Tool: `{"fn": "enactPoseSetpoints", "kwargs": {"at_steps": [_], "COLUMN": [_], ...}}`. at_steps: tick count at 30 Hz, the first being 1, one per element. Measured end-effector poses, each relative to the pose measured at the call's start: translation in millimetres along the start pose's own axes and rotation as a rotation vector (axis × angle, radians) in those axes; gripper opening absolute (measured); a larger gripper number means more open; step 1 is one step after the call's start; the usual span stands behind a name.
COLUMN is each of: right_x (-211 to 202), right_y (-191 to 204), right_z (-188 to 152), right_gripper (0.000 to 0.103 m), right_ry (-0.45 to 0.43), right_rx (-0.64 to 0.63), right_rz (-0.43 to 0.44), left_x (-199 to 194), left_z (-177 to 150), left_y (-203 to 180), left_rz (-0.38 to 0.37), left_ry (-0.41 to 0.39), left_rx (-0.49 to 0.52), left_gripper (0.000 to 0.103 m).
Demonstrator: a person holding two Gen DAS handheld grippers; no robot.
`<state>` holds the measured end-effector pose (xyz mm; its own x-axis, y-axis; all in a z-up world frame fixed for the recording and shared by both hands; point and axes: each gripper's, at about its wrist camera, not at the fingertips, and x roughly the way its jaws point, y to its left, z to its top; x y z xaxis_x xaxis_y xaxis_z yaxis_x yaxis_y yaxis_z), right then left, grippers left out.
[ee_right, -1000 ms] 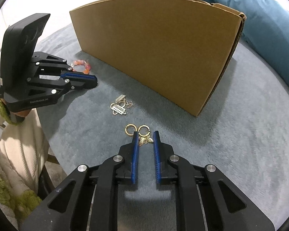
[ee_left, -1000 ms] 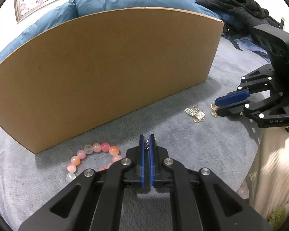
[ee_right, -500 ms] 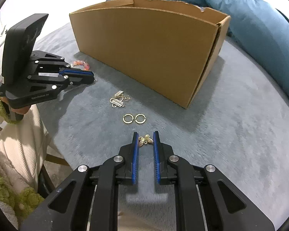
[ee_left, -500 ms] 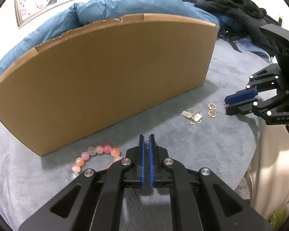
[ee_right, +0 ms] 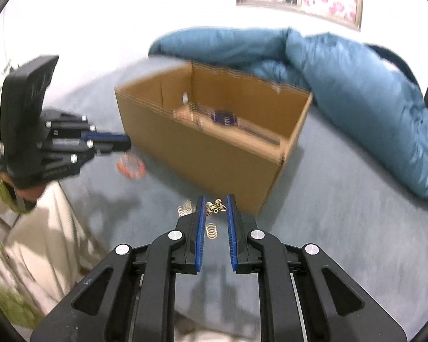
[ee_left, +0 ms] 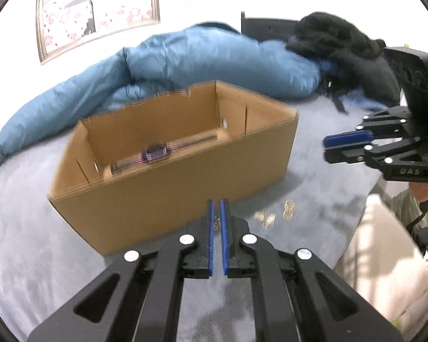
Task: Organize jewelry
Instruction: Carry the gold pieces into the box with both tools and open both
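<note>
My left gripper [ee_left: 217, 209] is shut on a tiny silver jewelry piece [ee_left: 216, 223], held in the air before the open cardboard box [ee_left: 171, 191]. My right gripper [ee_right: 215, 203] is shut on a gold butterfly charm [ee_right: 215, 207], also aloft near the box [ee_right: 214, 156]. A purple item [ee_left: 155, 152] on a long strip lies inside the box, blurred. On the grey blanket remain two gold rings [ee_right: 211, 230], a silver piece [ee_right: 185, 208] and a pink bead bracelet [ee_right: 130, 166]. Each gripper shows in the other's view: the right gripper [ee_left: 342, 145] and the left gripper [ee_right: 111, 142].
A blue duvet [ee_left: 185, 57] is bunched behind the box, with black clothing [ee_left: 342, 40] at the back right. A framed flower picture [ee_left: 97, 8] hangs on the wall. A person's cream sleeve [ee_right: 28, 228] is at the blanket's near edge.
Both grippers have risen with their pieces, and the box's inside has come into view. The butterfly charm has left the blanket; the gold rings stayed there.
</note>
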<state>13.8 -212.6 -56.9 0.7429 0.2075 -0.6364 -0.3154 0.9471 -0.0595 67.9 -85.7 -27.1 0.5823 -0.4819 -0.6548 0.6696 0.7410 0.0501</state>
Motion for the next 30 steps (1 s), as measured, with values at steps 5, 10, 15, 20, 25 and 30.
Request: {"fn": "enactPoseSetpoints", "kwargs": {"at_steps": [5, 10, 15, 20, 25, 30], "right_x": [-8, 20, 66, 108, 129, 130], "right_y": [3, -11, -33, -49, -56, -59], "right_z": [39, 74, 95, 100, 102, 102], "right_gripper": [0.013, 0.013, 0.013, 0.013, 0.016, 0.022], "right_ry": [-0.126, -0.138, -0.027, 0.093, 0.136, 0.128], "right_rx": [-0.010, 0.000, 0.052, 0.101, 0.104, 0.100], "right_rz": [0.015, 0.035, 0.066, 0.075, 0.067, 0.064], "left_x": [-14, 16, 65, 109, 127, 128], "left_z": [38, 68, 91, 101, 102, 103], "left_y": [7, 24, 44, 59, 64, 72], "left_rz": [0.009, 0.010, -0.010, 0.006, -0.013, -0.030], "left_ry": [-0.084, -0.039, 0.050, 0.147, 0.196, 0.176], "left_rx": [0.002, -0.049, -0.110, -0.152, -0.172, -0.204], "left_gripper": [0.004, 0.004, 0.004, 0.005, 0.006, 0.019]}}
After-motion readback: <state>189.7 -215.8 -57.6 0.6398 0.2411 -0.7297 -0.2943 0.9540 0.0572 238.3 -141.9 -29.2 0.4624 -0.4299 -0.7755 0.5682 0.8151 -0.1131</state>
